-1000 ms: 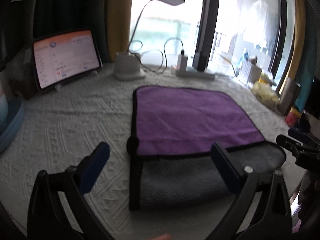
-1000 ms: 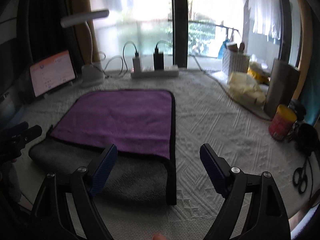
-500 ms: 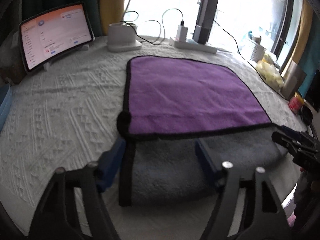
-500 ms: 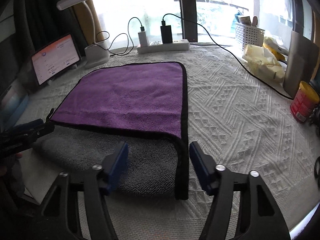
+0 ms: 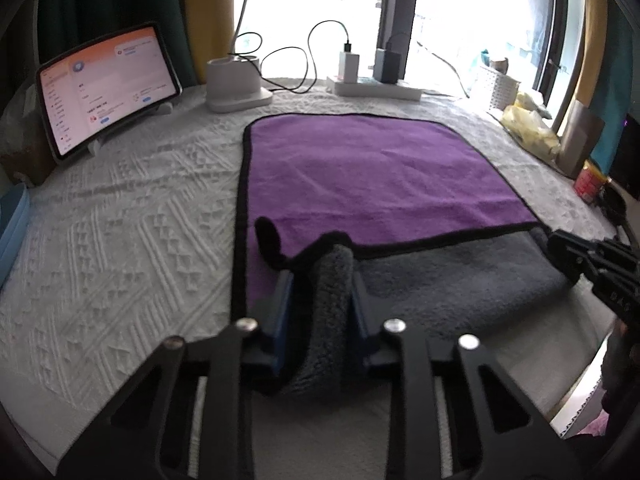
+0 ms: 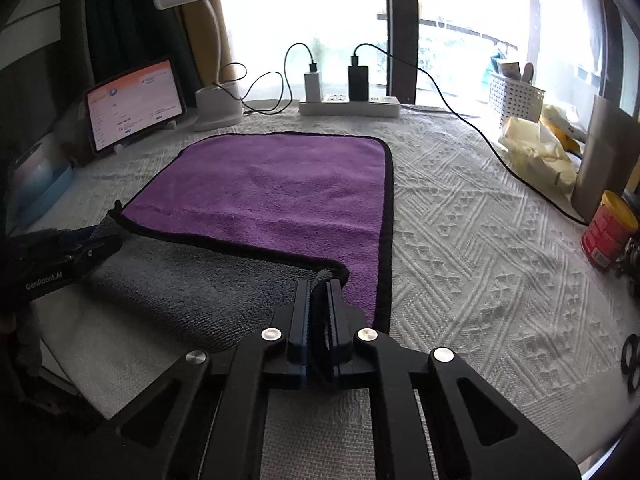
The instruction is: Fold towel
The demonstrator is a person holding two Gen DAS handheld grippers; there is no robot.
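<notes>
A towel (image 5: 368, 172), purple on one face and grey on the other, lies on the white textured table cover, its near part folded back grey side up (image 5: 460, 276). My left gripper (image 5: 320, 280) is shut on the towel's near left corner, a grey roll of cloth between the blue pads. My right gripper (image 6: 319, 292) is shut on the near right corner of the towel (image 6: 272, 196). Each gripper shows at the edge of the other's view: the right one in the left wrist view (image 5: 592, 260), the left one in the right wrist view (image 6: 60, 256).
At the back stand a tablet (image 5: 104, 92), a white lamp base (image 5: 236, 88) and a power strip with chargers (image 6: 348, 104). On the right are a white basket (image 6: 516, 96), yellow bags (image 6: 536, 152), a red can (image 6: 608, 228) and scissors (image 6: 632, 360).
Both grippers have moved down and forward onto the towel's near corners and closed on them. They were open and above the towel before.
</notes>
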